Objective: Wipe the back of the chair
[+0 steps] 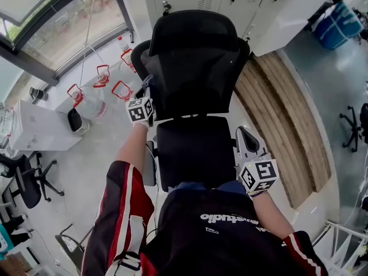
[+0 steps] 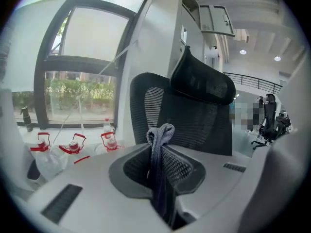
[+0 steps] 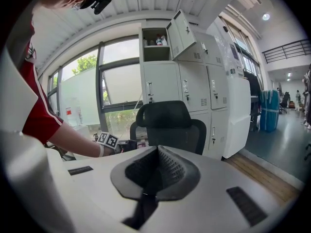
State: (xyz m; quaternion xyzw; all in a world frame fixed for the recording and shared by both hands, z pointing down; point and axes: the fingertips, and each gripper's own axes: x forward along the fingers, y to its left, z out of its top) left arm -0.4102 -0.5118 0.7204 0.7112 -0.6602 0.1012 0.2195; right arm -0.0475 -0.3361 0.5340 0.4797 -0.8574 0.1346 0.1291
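Observation:
A black mesh office chair with a headrest faces me, its seat just below. My left gripper is at the left edge of the backrest, shut on a grey cloth that sticks up in a fold between the jaws. In the left gripper view the chair back stands just beyond the cloth; I cannot tell whether they touch. My right gripper hangs beside the seat's right side, shut with nothing in it. The right gripper view shows the chair ahead.
Water jugs with red handles stand on the floor left of the chair. White lockers are behind it, and a wooden platform runs along the right. A white desk and another office chair are at the left.

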